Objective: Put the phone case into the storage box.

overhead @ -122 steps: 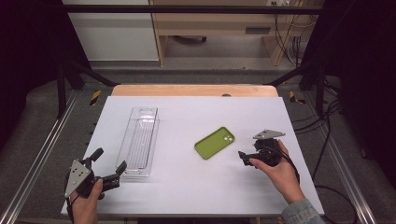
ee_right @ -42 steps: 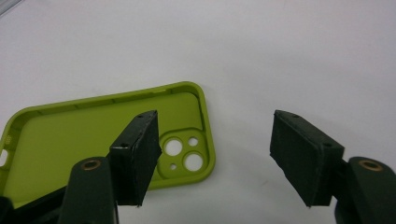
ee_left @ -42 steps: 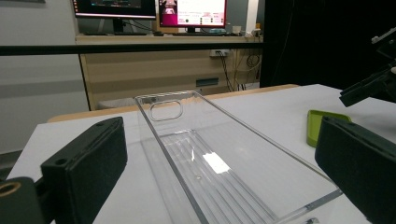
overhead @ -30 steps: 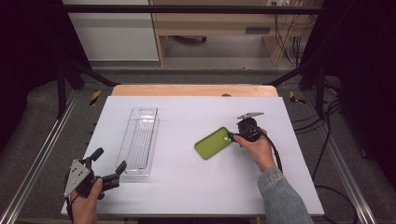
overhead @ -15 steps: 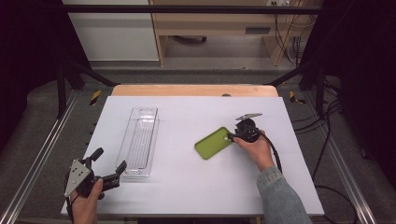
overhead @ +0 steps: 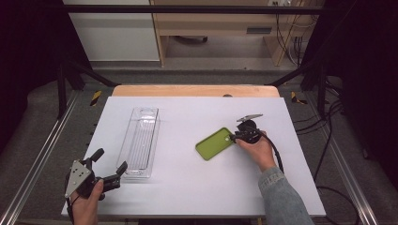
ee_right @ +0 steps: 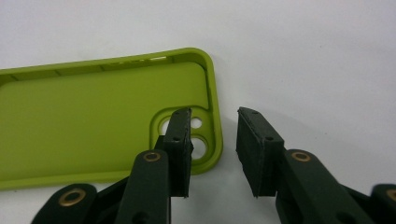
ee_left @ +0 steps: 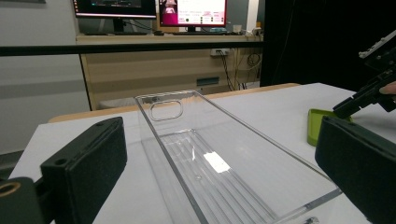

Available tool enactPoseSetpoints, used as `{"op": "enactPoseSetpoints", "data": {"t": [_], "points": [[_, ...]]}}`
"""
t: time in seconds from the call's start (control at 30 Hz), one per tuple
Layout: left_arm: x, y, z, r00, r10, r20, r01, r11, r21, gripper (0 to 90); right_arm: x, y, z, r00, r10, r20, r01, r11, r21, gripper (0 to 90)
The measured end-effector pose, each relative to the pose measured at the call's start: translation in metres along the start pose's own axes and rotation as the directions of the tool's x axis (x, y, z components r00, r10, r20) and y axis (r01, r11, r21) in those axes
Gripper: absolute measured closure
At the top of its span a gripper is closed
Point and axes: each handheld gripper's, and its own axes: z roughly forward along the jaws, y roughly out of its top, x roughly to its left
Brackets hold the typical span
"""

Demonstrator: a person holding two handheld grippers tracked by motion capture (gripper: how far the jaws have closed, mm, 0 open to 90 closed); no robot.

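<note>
Lying flat on the smooth white worktop, open side up, just right of centre: a lime-green phone case, soft matte rubbery shell with rounded corners, a raised rim and a camera cut-out with round lens holes at one end. Straddling that camera-end rim, the right claw, gripped in a hand with a denim sleeve; jaws spread apart, one black pad over the cut-out inside the shell, the other outside above bare worktop, rim between them and not yet pinched. Black, blocky jaw arms with brass rivets and flat rubber-faced pads.

Standing well to the left of the case, lengthwise: a clear hard-plastic organiser tray, long and narrow, straight walls, ribbed floor, an oval handle slot in the far end wall, empty and glossy with a light reflection on its bottom.

Resting near the front left corner of the worktop, just beside the tray's near end: the left claw, held in the other hand, jaws spread wide and holding nothing, grey three-cornered plate on top. Matte, slightly grainy black pads framing the tray in the left gripper view.
</note>
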Motion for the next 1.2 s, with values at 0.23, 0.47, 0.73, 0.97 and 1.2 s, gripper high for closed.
{"op": "enactPoseSetpoints", "data": {"t": [0.23,0.47,0.73,0.97,1.2], "points": [[0.0001,0.0,-0.0002,1.0,0.0,-0.002,0.0,1.0,0.001,1.7,-0.0005,-0.0003,0.0003,1.0,-0.004,0.001,0.004,1.0,-0.001,69.5],[-0.0003,0.0,0.0,1.0,0.001,-0.001,-0.001,1.0,0.002,1.7,0.001,-0.0001,0.0013,0.9995,-0.029,0.009,0.029,1.0,-0.004,72.6],[-0.0003,-0.0002,0.0002,1.0,0.002,0.0,-0.002,1.0,0.004,1.7,0.0013,-0.0005,0.0033,0.9991,-0.04,0.013,0.04,0.999,-0.007,75.0],[-0.0002,-0.0003,0.0003,1.0,0.001,-0.002,-0.001,1.0,0.005,1.7,0.001,-0.0008,0.0037,0.9989,-0.046,0.005,0.046,0.999,-0.011,77.9],[-0.0002,-0.0004,0.0003,1.0,0.002,-0.002,-0.002,1.0,0.007,1.7,0.0009,-0.0013,0.0033,0.9989,-0.046,0.001,0.046,0.999,-0.009,80.6]]}}
